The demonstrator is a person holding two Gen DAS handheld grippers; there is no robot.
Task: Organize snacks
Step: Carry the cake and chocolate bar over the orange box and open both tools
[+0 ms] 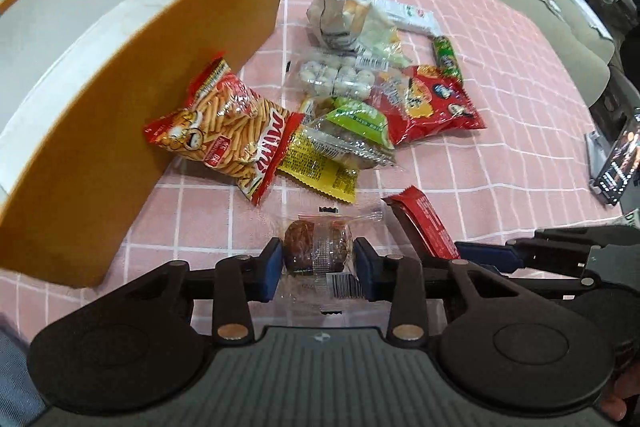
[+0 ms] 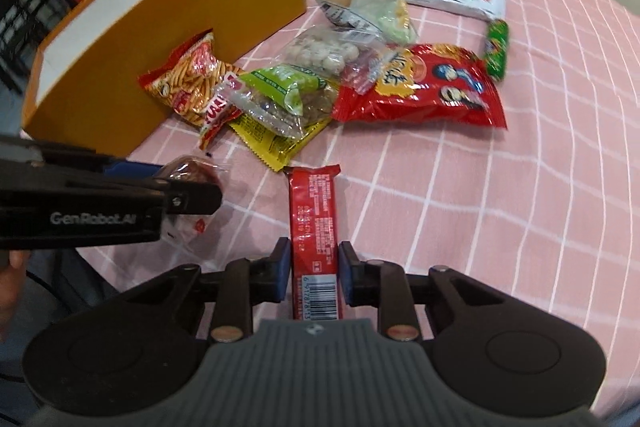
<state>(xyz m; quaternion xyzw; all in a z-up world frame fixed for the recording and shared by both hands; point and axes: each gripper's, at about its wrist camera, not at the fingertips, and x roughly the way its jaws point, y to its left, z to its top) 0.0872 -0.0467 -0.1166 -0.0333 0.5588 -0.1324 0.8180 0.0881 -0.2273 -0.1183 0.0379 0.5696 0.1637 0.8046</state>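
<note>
My left gripper [image 1: 316,263] is shut on a brown cake in clear wrap [image 1: 316,251], just above the pink checked cloth. My right gripper [image 2: 315,267] is shut on a red snack bar [image 2: 314,223] that lies lengthwise between its pads. The right gripper shows at the right in the left wrist view [image 1: 488,257], with the red bar [image 1: 424,223]. The left gripper shows at the left in the right wrist view [image 2: 192,195], with the cake [image 2: 192,173]. An orange box [image 1: 132,99] with a white inside stands open at the left, also in the right wrist view [image 2: 168,39].
A pile of snacks lies beside the box: a red stick-snack bag [image 1: 224,123], a yellow packet [image 1: 320,171], a green-labelled pack [image 1: 356,123], a red bag [image 1: 432,103], a bag of white balls [image 1: 336,79], a green roll [image 1: 448,57] and a white pack [image 1: 408,13]. A sofa lies beyond.
</note>
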